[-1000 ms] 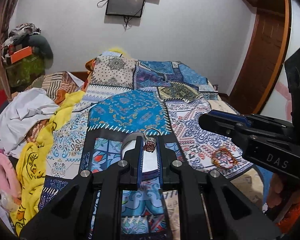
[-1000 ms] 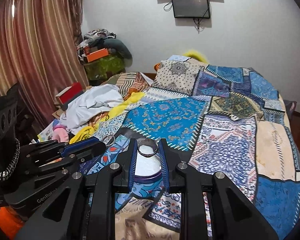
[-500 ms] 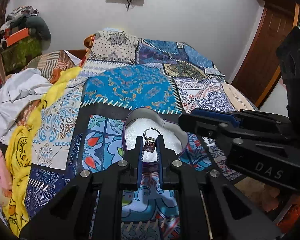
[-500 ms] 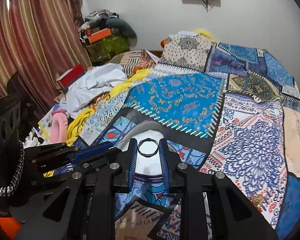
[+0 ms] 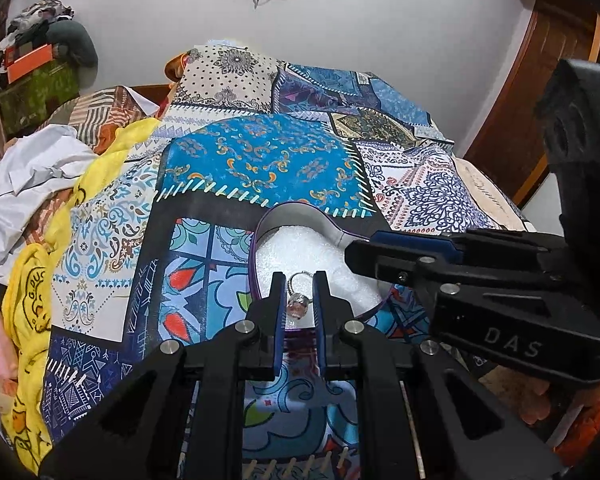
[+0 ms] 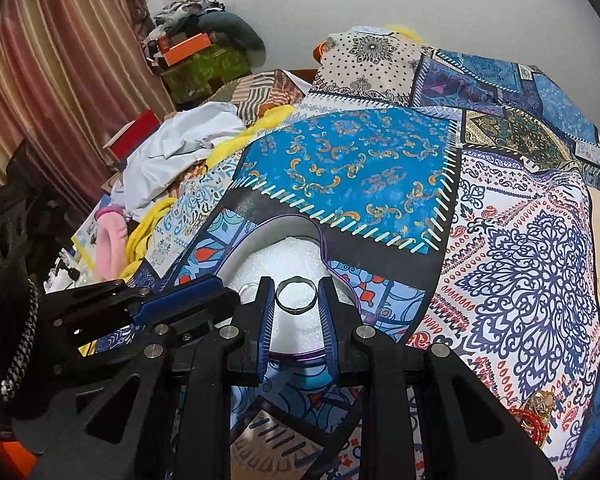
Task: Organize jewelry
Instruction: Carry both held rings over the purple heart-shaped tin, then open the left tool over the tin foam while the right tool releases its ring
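Observation:
A heart-shaped purple-rimmed jewelry box (image 5: 260, 236) with white foam lining lies open on the patchwork bedspread; it also shows in the right wrist view (image 6: 260, 232). My left gripper (image 5: 299, 286) is shut on a silver ring with a pinkish stone (image 5: 298, 305), held just over the box's near edge. My right gripper (image 6: 296, 292) is shut on a dark plain band ring (image 6: 296, 295), held over the foam. The right gripper's body (image 5: 480, 276) crosses the right side of the left wrist view.
A red-and-gold beaded bracelet (image 6: 538, 410) lies on the bedspread at the right. Yellow cloth (image 5: 32, 300), white cloth (image 5: 28, 176) and a pink item (image 6: 110, 240) pile along the bed's left side. A wooden door (image 5: 540, 80) stands at the right.
Both grippers have moved forward and down over the open box, each still holding its ring. The box now fills the space just beyond the fingertips.

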Demonstrator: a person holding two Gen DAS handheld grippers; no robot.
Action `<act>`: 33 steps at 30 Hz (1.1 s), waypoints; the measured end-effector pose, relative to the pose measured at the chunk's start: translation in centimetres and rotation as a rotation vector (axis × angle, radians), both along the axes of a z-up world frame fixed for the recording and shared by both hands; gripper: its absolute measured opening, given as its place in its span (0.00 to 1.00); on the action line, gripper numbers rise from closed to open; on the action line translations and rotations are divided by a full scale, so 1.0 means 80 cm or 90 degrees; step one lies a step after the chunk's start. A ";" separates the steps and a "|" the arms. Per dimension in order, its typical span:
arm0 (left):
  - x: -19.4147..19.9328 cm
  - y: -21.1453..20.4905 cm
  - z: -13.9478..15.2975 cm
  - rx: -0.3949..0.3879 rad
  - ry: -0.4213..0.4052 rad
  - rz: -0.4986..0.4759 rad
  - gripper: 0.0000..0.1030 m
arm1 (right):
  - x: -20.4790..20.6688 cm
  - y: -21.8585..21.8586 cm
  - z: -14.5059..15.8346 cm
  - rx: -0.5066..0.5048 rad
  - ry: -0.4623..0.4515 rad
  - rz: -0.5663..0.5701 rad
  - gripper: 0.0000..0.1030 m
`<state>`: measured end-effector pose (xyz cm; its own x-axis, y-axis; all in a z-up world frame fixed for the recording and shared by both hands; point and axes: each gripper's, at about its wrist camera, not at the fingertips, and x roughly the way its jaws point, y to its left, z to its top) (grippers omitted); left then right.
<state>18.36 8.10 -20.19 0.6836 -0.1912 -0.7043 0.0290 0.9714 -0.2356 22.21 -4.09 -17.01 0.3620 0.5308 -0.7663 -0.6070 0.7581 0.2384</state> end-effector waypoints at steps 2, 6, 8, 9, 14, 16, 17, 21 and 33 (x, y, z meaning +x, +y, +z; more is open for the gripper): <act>-0.003 0.001 0.004 0.000 -0.004 -0.001 0.11 | 0.000 0.000 -0.001 -0.003 -0.001 0.000 0.20; -0.011 0.005 0.013 0.008 -0.012 0.003 0.11 | 0.002 0.002 -0.003 -0.008 -0.001 0.002 0.20; -0.014 0.007 0.016 0.013 -0.012 0.008 0.13 | 0.002 0.003 -0.005 -0.012 0.000 0.000 0.20; -0.014 0.008 0.016 0.014 -0.011 0.010 0.14 | 0.003 0.003 -0.005 -0.013 0.003 -0.001 0.20; -0.020 0.012 0.019 0.023 -0.006 0.020 0.23 | 0.006 0.000 -0.007 0.000 0.020 -0.005 0.36; -0.023 0.012 0.021 0.027 -0.009 0.024 0.26 | 0.006 -0.003 -0.005 0.005 0.018 -0.011 0.37; -0.024 0.012 0.022 0.029 -0.011 0.024 0.27 | 0.005 -0.003 -0.003 0.008 0.018 -0.011 0.37; -0.029 0.011 0.028 0.033 -0.015 0.028 0.28 | 0.002 -0.007 0.004 0.011 0.012 -0.016 0.37; -0.045 -0.010 0.069 0.047 -0.054 0.024 0.35 | -0.024 -0.053 0.053 0.015 -0.069 -0.058 0.37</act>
<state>14.79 7.30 -14.64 0.7471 -0.1136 -0.6549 0.0087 0.9869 -0.1612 20.29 -8.36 -12.73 0.4898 0.5095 -0.7075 -0.5594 0.8061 0.1933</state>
